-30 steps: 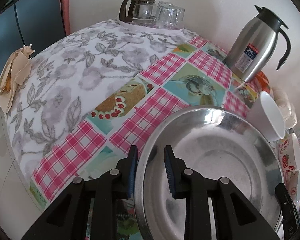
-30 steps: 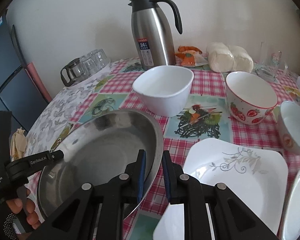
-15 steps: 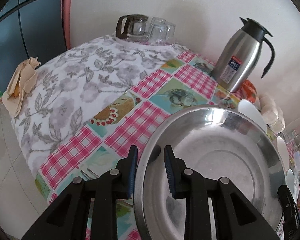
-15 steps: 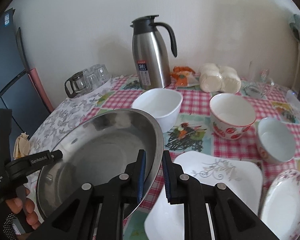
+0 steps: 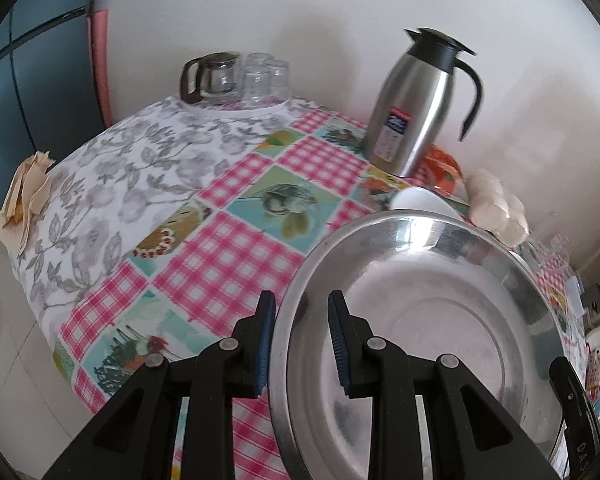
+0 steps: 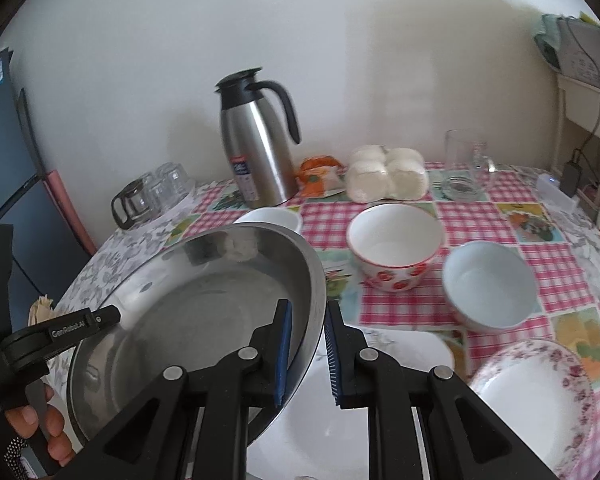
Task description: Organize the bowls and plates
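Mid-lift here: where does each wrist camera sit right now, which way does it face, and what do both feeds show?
Left wrist: behind the left gripper, which clamps the steel basin rim, facing the thermos and wall; only its own fingers show.
Right wrist: behind the right gripper on the opposite rim, facing the strawberry bowl and white plate; the left gripper and a hand show at left.
Shared: basin, thermos, glass jug.

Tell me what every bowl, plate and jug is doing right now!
Steel basin: held off the table, tilted, empty.
Left gripper: shut on basin rim.
Right gripper: shut on basin rim.
Strawberry bowl: upright, empty.
Pale blue bowl: upright, empty.
Floral plate: flat, empty.
Thermos jug: upright, lid closed.
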Demonstrator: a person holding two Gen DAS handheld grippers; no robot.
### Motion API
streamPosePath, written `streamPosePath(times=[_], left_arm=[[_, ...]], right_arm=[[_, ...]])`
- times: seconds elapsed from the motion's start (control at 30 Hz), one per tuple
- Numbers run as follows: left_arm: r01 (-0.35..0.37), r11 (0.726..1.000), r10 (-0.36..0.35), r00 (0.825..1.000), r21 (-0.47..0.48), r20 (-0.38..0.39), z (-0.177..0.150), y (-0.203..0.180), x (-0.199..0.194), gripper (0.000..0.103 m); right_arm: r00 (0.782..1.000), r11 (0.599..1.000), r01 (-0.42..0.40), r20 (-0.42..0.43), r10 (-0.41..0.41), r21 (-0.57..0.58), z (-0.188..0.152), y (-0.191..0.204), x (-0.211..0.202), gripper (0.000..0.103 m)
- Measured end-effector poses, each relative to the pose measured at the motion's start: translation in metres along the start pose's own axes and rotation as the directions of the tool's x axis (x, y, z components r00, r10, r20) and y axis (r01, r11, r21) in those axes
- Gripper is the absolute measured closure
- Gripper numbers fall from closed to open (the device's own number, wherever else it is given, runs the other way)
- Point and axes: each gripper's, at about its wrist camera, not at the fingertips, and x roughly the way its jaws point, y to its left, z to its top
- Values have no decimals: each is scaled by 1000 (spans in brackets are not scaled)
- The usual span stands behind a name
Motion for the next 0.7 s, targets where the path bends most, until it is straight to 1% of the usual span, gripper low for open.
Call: streamPosePath(times=[0.13, 0.33, 0.43, 0.57, 0.7], left_arm=[[14, 999, -14, 1000, 35, 5, -4, -22, -6, 75], [58, 996, -58, 998, 65, -11, -13, -54, -12, 75], [75, 993, -74, 997, 95, -12, -18, -73, -16, 75], [90, 988, -88, 996, 129, -20, -27, -94, -19, 75], [95, 983, -87, 995, 154, -52, -37, -106, -15, 75]], right_arm=[[1000, 999, 10, 15, -11, 44, 3, -21, -10, 85], [999, 994, 24, 30, -27, 104, 3, -53, -23, 85], [998, 991, 48, 37, -53, 127, 3, -72, -30, 85], [996, 985, 87, 23, -91, 147, -1, -93, -33, 85], [994, 980, 103, 1, -105, 170, -7, -109, -33, 85]])
